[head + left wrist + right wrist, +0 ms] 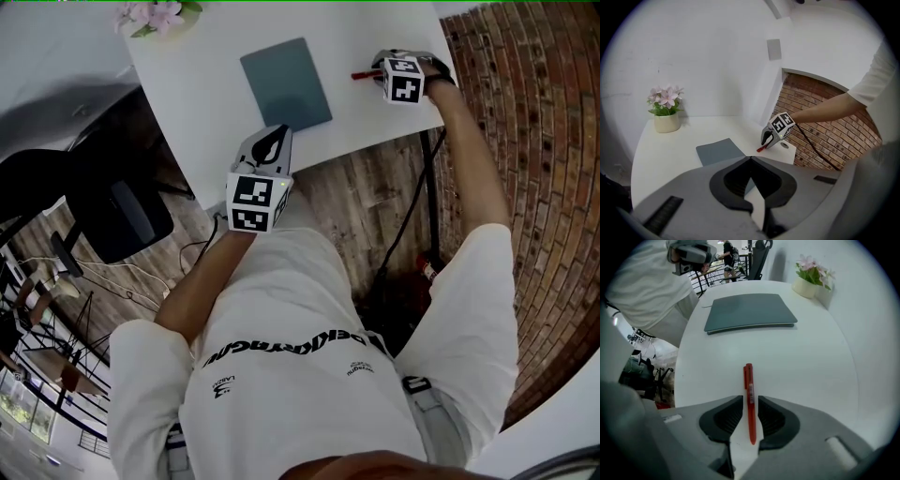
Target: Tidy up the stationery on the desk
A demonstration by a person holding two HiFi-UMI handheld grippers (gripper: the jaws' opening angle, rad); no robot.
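A grey notebook (286, 84) lies on the white desk (187, 84). Well beyond its far left corner stands a pot of pink flowers (155, 14). At the notebook's near edge, by the desk's front rim, is the left gripper (272, 141), its tips pointed toward the notebook. To the notebook's right, clear of it, the right gripper (389, 73) points down at the desk, and a red pen (364, 73) sticks out from under it toward the notebook. Left of the notebook, off the desk, a black chair (122, 211) stands on the wooden floor (366, 197). To its right rises a brick wall (534, 141).
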